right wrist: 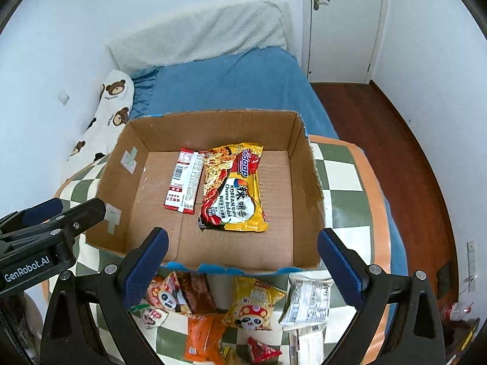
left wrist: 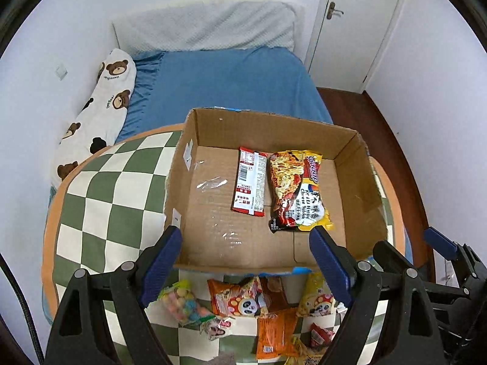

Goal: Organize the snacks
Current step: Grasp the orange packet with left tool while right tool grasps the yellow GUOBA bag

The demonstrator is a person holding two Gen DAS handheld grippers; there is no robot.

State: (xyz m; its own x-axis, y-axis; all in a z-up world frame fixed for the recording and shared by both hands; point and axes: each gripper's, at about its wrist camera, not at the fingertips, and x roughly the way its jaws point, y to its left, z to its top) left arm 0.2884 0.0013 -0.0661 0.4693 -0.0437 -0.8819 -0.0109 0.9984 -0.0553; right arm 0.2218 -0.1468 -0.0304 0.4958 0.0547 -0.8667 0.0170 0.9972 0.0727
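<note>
With both claws, left and right, spread and empty above the snack pile, lower onto one packet and lay it flat in the box beside the noodles.

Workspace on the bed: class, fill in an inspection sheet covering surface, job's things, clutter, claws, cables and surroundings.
Surface: checked cushion on a blue bed.
Job's things: box holds a noodle pack and red sachet; loose snacks lie in front of it.
Clutter: bear pillow.
Claws: left claw and right claw open, empty.
Cables: black cable at left edge.
Surroundings: white door, wooden floor.
</note>
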